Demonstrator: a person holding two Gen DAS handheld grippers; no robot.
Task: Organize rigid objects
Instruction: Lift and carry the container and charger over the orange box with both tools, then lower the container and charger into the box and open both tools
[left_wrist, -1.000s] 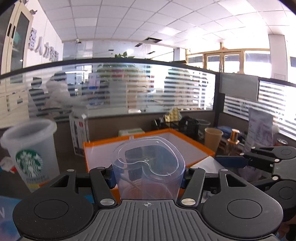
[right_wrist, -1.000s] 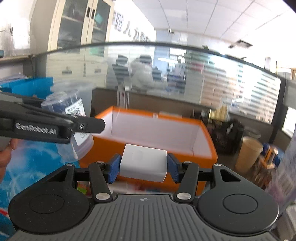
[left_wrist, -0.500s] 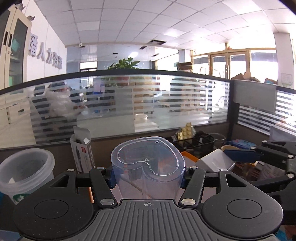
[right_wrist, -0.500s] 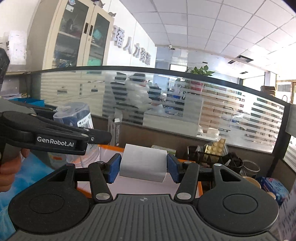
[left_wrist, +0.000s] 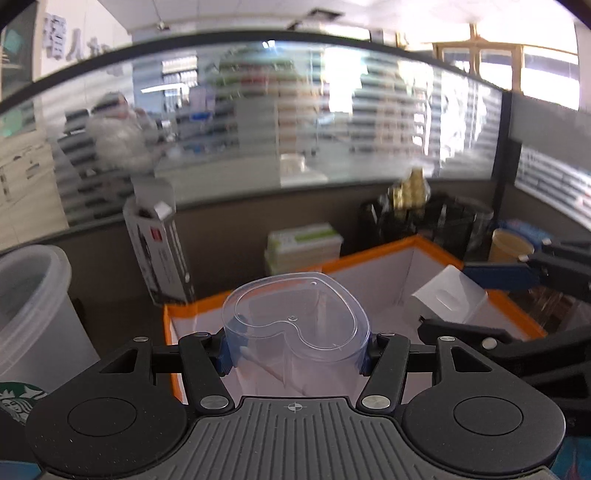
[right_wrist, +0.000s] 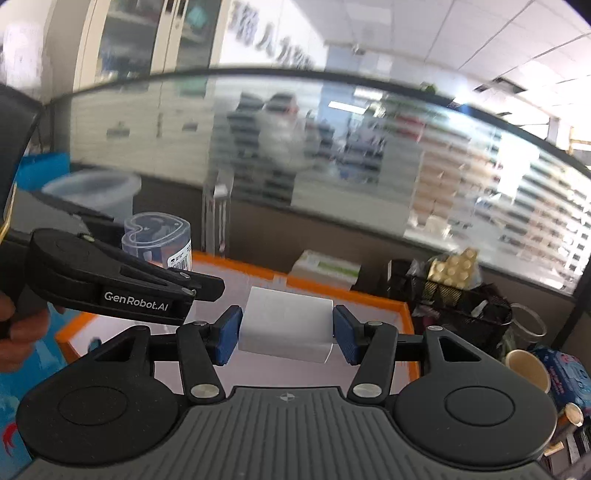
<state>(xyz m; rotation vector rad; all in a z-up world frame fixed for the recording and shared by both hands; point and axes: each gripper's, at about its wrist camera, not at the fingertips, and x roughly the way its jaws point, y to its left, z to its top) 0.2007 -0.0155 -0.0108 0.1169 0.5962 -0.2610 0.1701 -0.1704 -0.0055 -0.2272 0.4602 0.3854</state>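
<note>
My left gripper (left_wrist: 295, 350) is shut on a clear heart-shaped plastic container (left_wrist: 295, 321), held above the near left part of an orange-rimmed box with a white inside (left_wrist: 436, 247). My right gripper (right_wrist: 286, 332) is shut on a white rectangular box (right_wrist: 284, 325) and holds it over the same orange box (right_wrist: 402, 310). The white box also shows in the left wrist view (left_wrist: 448, 299), and the clear container in the right wrist view (right_wrist: 159, 240).
A frosted Starbucks cup (left_wrist: 33, 314) stands at the left. An open carton (left_wrist: 159, 247) stands behind the orange box, with a stack of green-and-white boxes (left_wrist: 303, 247). A black mesh organiser (right_wrist: 454, 306) and a paper cup (right_wrist: 524, 369) are at the right.
Both grippers have tilted back down and now hang over the orange box, which has come back into view below them. Each still holds its object.
</note>
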